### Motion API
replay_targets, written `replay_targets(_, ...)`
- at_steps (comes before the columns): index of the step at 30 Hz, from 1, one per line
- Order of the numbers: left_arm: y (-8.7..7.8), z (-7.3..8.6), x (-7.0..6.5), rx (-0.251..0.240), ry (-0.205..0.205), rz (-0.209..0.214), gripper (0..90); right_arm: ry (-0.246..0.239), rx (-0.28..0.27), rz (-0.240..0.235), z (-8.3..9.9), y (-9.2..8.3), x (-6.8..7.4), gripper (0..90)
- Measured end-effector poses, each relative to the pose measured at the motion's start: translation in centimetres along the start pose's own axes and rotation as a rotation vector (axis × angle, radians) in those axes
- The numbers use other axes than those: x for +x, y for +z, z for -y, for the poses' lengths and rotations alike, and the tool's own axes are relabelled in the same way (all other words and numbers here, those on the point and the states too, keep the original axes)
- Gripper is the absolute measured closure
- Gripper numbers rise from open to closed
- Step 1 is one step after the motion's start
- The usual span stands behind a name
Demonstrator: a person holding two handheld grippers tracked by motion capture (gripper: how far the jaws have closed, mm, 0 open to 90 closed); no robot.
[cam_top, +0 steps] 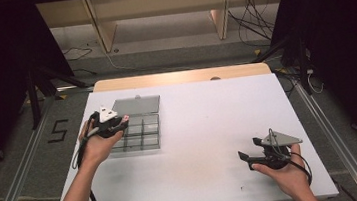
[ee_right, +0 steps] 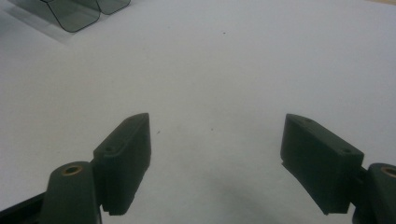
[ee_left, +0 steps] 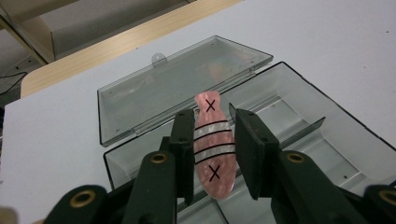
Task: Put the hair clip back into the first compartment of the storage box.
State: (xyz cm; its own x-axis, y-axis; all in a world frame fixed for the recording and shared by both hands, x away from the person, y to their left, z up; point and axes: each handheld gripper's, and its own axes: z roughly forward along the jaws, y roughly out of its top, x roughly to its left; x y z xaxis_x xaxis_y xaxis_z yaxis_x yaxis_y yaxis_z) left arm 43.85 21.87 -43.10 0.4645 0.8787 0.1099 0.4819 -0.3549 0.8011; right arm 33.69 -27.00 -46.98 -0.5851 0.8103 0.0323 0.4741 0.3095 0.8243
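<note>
A pink fish-shaped piece (ee_left: 213, 149) with black stripes and two X marks stands upright between the jaws of my left gripper (ee_left: 215, 116), which is shut on it. In the high view the left gripper (cam_top: 121, 124) holds that pink piece (cam_top: 125, 118) just above the left end of a clear compartment box (cam_top: 145, 134). The box (ee_left: 303, 100) lies open, its lid (ee_left: 177, 88) flat behind it. My right gripper (cam_top: 249, 148) hovers low at the table's front right. Its jaws (ee_right: 217, 126) stand wide apart with nothing between them.
The box's lid (cam_top: 137, 105) rests on the white table (cam_top: 209, 122) towards the far left. A corner of the box (ee_right: 74, 16) is at the top left of the right gripper view. A wooden strip (cam_top: 179, 77) borders the far edge.
</note>
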Motion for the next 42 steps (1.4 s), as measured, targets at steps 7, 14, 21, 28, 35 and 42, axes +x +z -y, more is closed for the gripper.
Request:
replay_targets(7, 0.1, 0.4, 0.8, 0.004, -0.009, -0.012, 68.7, 0.005, -0.002, 0.001, 0.0, 0.0, 0.0, 25.5)
replay_targets(14, 0.4, 1.0, 1.4, 0.027, -0.008, -0.024, 68.7, 0.006, -0.003, 0.002, 0.0, 0.0, 0.0, 25.5)
replay_targets(21, 0.9, 1.3, 2.1, 0.054, -0.002, -0.031, 68.7, 0.009, 0.000, 0.001, 0.0, 0.0, 0.0, 25.5)
replay_targets(28, 1.4, 1.2, 3.1, 0.089, 0.023, -0.043, 68.7, 0.011, -0.003, 0.001, 0.0, 0.0, 0.0, 25.4)
replay_targets(35, 1.9, 1.2, 3.5, 0.111, 0.029, -0.042, 68.6, 0.013, -0.003, 0.002, 0.0, 0.0, -0.1, 25.4)
replay_targets(42, 2.6, 1.4, 3.8, 0.142, 0.030, -0.037, 68.6, 0.015, -0.003, 0.002, 0.0, 0.0, -0.1, 25.4)
